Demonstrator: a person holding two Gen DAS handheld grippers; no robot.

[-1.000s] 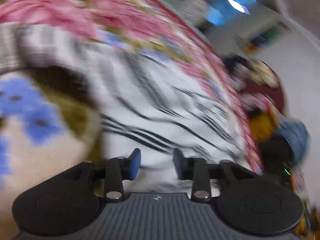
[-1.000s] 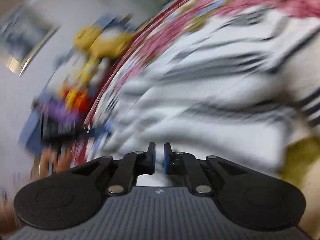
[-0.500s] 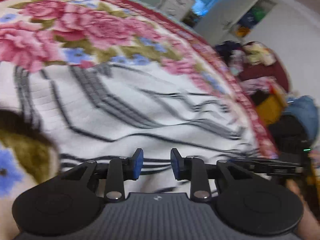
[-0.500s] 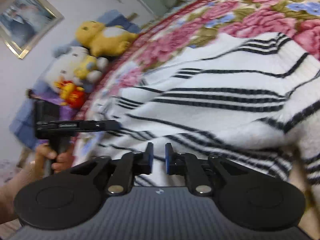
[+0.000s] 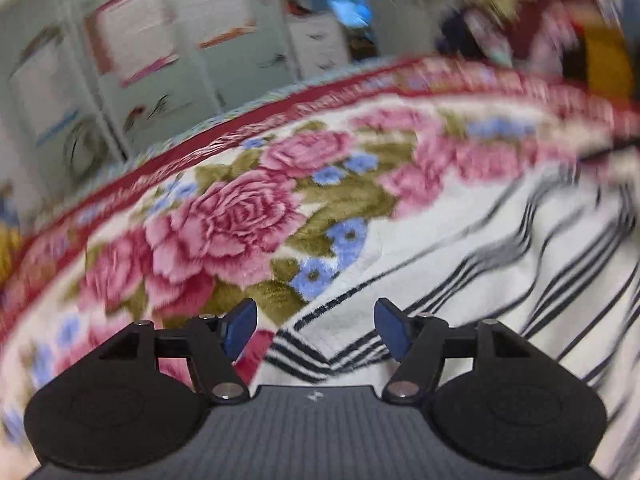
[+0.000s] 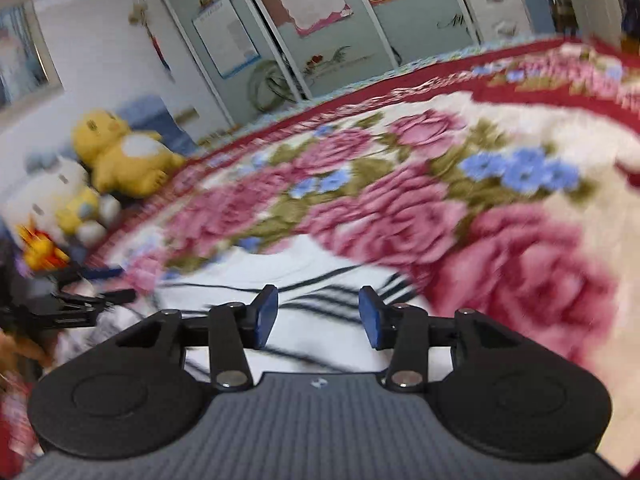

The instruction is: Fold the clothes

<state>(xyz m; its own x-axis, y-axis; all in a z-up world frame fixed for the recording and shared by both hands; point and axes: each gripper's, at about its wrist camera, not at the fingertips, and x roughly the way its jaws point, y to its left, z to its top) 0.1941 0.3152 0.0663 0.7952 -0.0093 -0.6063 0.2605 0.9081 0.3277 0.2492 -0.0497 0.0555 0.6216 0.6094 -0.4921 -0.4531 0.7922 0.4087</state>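
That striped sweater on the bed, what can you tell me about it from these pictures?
The striped sweater looks like a soft, fuzzy cream knit with groups of thin black stripes. It lies spread on the floral blanket, slightly rumpled, with one striped corner or cuff pointing toward the left claw. Both that claw and the right claw hover open just above it, gripping nothing. Motion blur hides finer detail.

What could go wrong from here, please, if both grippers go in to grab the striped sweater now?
1. Both the left gripper and right gripper are open over the striped sweater, which lies on a plush floral blanket; a deep pinch might catch blanket pile too.
2. Both views are motion-blurred, so aiming at the sweater's edge may be off.
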